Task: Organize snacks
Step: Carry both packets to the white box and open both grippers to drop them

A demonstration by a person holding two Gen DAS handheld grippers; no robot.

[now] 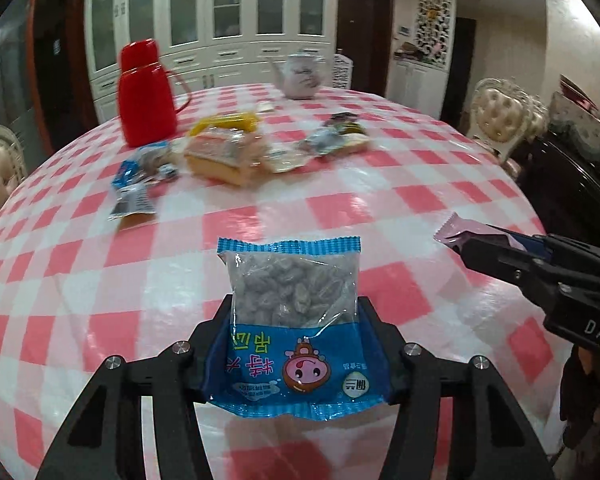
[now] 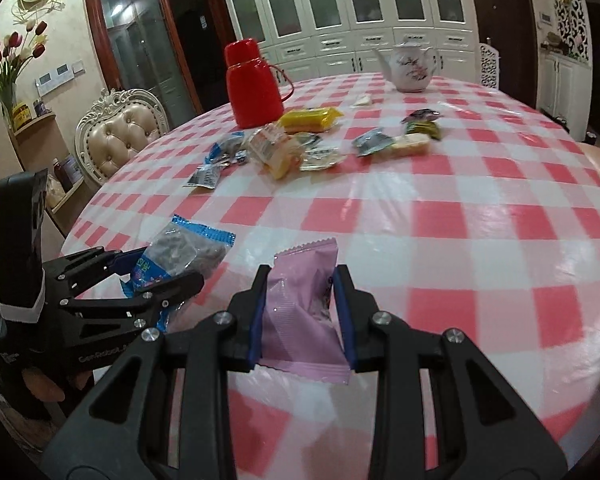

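Observation:
My left gripper [image 1: 296, 312] is shut on a blue snack bag [image 1: 292, 300] with a clear window of grey pieces, held above the near part of the pink-checked table [image 1: 340, 200]. My right gripper [image 2: 303, 284] is shut on a pink snack packet [image 2: 300, 304], held just to the right of the left one. The left gripper [image 2: 156, 268] and its blue bag [image 2: 180, 256] also show in the right wrist view, and the right gripper [image 1: 466, 246] with the pink packet [image 1: 452, 232] in the left wrist view. Several loose snack packets [image 2: 284, 148] lie mid-table.
A red thermos [image 2: 252, 84] and a white teapot [image 2: 410, 66] stand at the far side of the table. A yellow packet [image 2: 312, 118] lies by the thermos. Padded chairs [image 2: 116, 132] stand around the table. White cabinets [image 2: 360, 12] line the back wall.

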